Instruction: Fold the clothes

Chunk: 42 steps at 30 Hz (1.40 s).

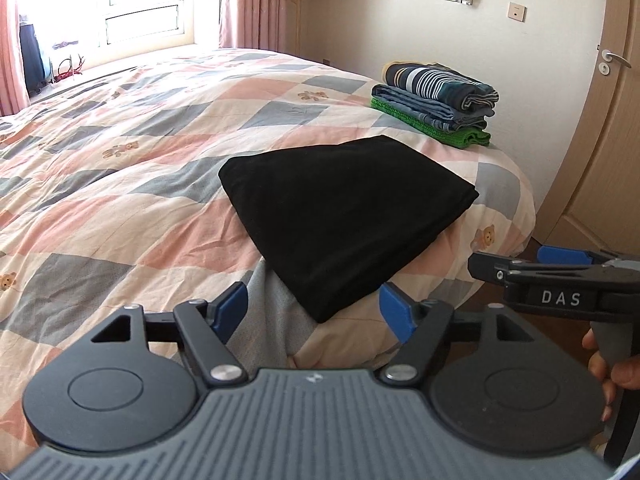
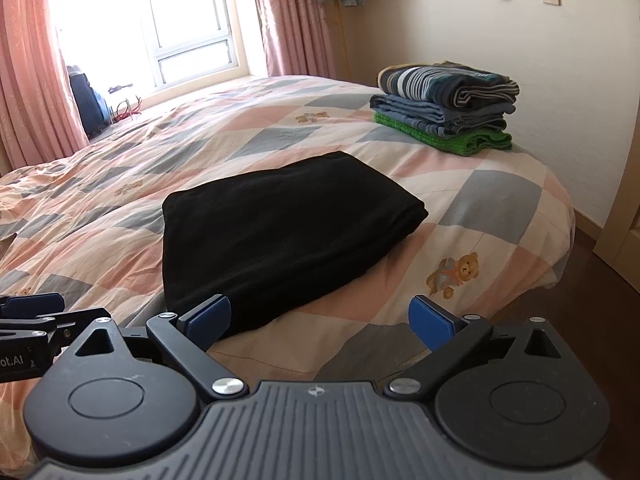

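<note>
Sunlit bed carries the folded black garment at its near edge, the stack at two o'clock awaiting it, both hand-held grippers, left and right, spread empty.

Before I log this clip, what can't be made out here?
- Black folded garment: its type; both views show only dark cloth without detail.
- Stack of folded clothes: garment count; layers overlap.
- Right tool, left wrist view: open or shut unclear, seen side-on and cut by the edge.
- Window: outside is overexposed.
</note>
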Available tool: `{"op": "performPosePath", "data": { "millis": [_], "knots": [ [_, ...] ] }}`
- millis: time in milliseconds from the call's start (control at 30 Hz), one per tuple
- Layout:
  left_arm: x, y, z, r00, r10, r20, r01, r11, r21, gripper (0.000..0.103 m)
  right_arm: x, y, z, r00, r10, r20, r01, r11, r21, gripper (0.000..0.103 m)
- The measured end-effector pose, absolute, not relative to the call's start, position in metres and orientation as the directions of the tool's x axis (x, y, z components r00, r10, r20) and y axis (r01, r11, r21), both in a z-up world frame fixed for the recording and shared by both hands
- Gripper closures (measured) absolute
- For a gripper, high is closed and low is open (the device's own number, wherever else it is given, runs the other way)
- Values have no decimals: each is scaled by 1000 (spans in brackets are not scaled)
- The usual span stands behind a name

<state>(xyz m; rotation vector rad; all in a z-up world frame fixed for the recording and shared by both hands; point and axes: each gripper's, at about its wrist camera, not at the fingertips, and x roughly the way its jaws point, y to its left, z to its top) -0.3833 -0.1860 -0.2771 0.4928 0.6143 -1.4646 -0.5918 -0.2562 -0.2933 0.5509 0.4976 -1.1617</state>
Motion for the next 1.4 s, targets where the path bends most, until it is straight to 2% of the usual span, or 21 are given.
{"op": "performPosePath", "data": {
  "millis": [400,500,933,1133,1400],
  "knots": [
    [-378,-178,-288,39,-729,-684,995,91,-40,20,-578,-248,-304,324,-675,-662,937,324,128,2],
    [-379,-177,-288,50,-726,-686,995,95,-28,13,-578,-248,-307,319,-671,-670,939,320,128,2],
    [-395,-167,-276,46,-752,-658,999,45,18,4,-602,-243,-311,333,-680,-654,941,285,182,2],
    [-381,-172,-276,-2,-759,-652,995,60,-73,3,-617,-248,-321,328,-673,-662,944,252,211,2],
    [-349,-217,-295,-126,-730,-672,952,102,-289,3,-651,-266,-338,338,-665,-666,940,209,269,2]
  ]
}}
